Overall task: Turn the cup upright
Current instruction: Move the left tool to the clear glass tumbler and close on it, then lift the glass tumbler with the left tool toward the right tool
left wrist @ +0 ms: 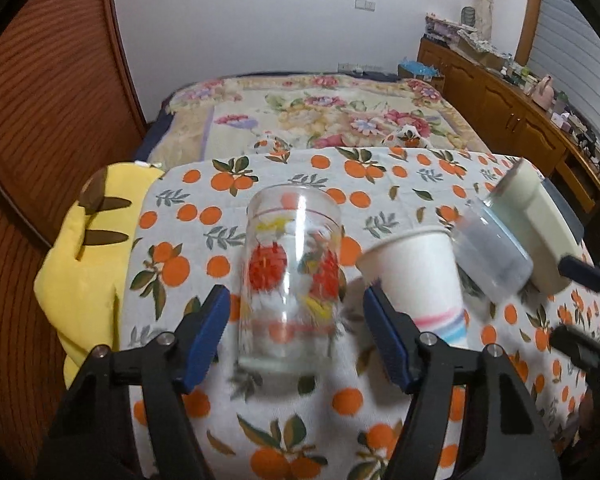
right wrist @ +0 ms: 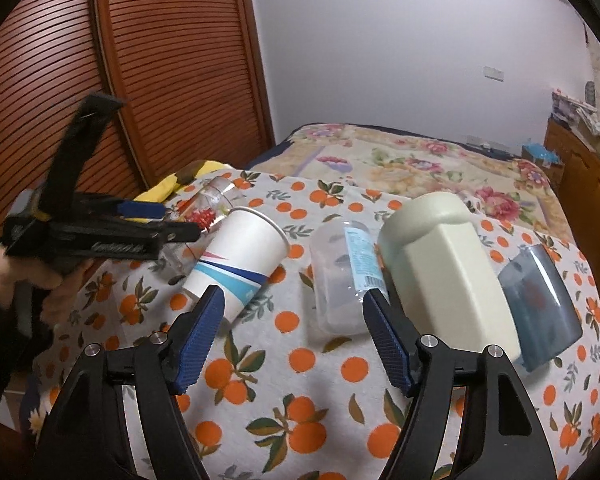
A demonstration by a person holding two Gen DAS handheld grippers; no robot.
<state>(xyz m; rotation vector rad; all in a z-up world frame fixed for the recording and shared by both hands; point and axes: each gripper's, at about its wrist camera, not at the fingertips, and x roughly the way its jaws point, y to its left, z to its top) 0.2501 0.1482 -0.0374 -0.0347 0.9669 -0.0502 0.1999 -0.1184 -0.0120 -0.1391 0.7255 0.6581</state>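
Left tongs [left wrist: 296,320] spread wide w/ a flower-printed glass cup [left wrist: 290,280] sitting between the blue pads; pads stand apart from the glass on both sides, no contact visible. Glass looks blurred; from the right wrist view it lies tipped on its side on the tabletop [right wrist: 300,360], covered w/ an orange-print cloth, behind the left tongs. Just beside it, a white paper cup [right wrist: 240,260] w/ blue and pink stripes lies tilted, rim toward the bed [right wrist: 420,160]. Next along: a clear plastic jar [right wrist: 344,276] w/ a blue label, on its side; a cream-coloured container [right wrist: 448,272], also lying down; then a grey translucent tub [right wrist: 540,308] at the far right. Right tongs [right wrist: 294,328] open too, gripping nothing, hovering near the paper cup and plastic jar. A yellow plush toy [left wrist: 84,256] sits at the tabletop's left edge, by the slatted wooden door [right wrist: 160,60].
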